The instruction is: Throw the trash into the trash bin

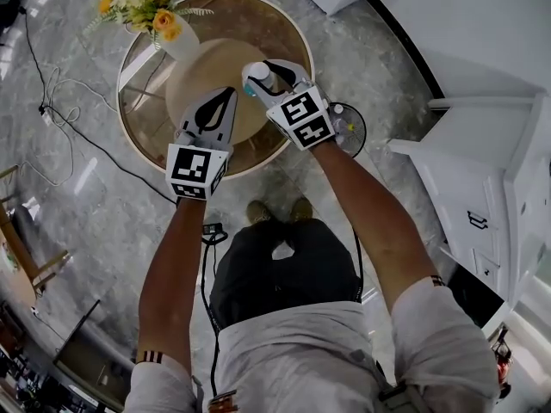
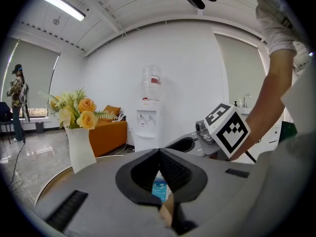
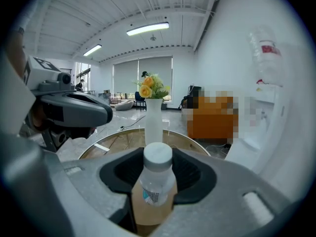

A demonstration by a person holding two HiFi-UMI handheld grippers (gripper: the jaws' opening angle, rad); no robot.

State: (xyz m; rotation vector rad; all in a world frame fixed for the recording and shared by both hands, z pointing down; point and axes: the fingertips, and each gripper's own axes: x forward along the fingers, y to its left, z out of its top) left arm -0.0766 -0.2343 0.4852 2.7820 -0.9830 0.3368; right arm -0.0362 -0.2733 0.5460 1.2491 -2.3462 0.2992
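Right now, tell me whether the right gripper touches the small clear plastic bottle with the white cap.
Touching. In the right gripper view, the right gripper has both pads against the clear bottle, no gap.

1. Left arm (image 1: 170,269) stretches forward, nearly straight.
2. Left claw (image 1: 229,92) points ahead and a little down. Its jaws meet at the tips, with a narrow gap left behind them.
3. Right arm (image 1: 362,209) also reaches forward, angled inward toward the left one.
4. Right claw (image 1: 263,72) sits just beside the left claw and slightly further ahead. Its jaws stand apart and press on either side of a bottle (image 3: 157,179), whose cap shows at the tips.
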